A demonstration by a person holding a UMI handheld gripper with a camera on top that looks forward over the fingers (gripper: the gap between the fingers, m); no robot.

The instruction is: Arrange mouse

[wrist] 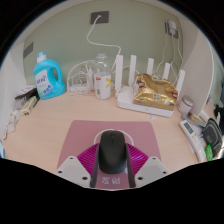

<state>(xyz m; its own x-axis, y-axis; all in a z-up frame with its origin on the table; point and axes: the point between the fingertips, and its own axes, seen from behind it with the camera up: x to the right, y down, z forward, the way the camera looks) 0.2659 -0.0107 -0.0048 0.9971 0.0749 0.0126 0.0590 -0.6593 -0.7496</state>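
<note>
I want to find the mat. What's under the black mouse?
The mouse sits on a pink mouse pad, between the open jaws of the gripper. The pad beneath the mouse is covered.

A light wooden table (40,128) is carrying everything here, running back to a pale wall. A pink mat (92,135) is lying flat on it just ahead of the fingers, and a dark mouse (111,150) is sitting on the mat's near part, between the fingers. Beyond the mat, a blue detergent bottle (47,76) is standing upright toward the back, with a clear plastic bottle (101,80) standing upright a little apart beside it. Further along, a white router (148,99) is resting on the tabletop with a shiny gold packet (155,91) lying on top. Small cluttered items are crowding both far sides, too small to tell.
</note>
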